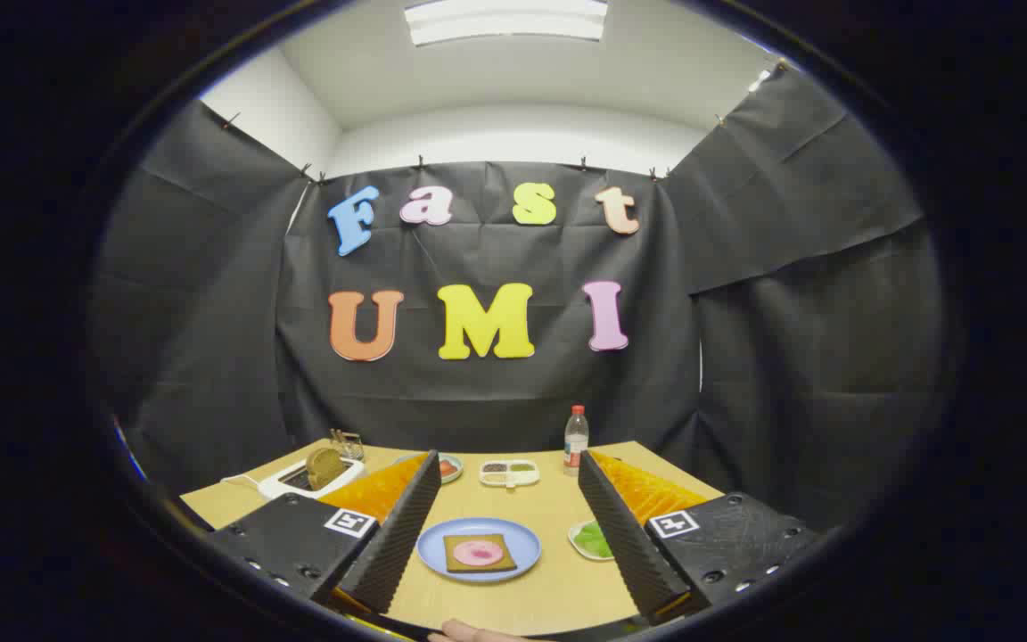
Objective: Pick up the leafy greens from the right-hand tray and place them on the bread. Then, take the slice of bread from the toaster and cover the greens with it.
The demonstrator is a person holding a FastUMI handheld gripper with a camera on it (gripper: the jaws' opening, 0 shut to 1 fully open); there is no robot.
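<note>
My gripper [506,464] is open, its two fingers spread wide above the wooden table [558,588], holding nothing. Between the fingers lies a blue plate [431,546] with a brown slice of bread [478,553] that has a pink round slice on top. The leafy greens [595,539] sit in a small white tray just inside the right finger, partly hidden by it. Beyond the left finger stands a white toaster [286,483] with a brown slice of bread [324,466] sticking up out of it.
At the back of the table are a small white divided dish [509,473], a plastic bottle with a red cap [575,440], a bowl [450,468] partly behind the left finger, and a small wire rack [347,443]. A fingertip of a person's hand [469,632] shows at the table's near edge.
</note>
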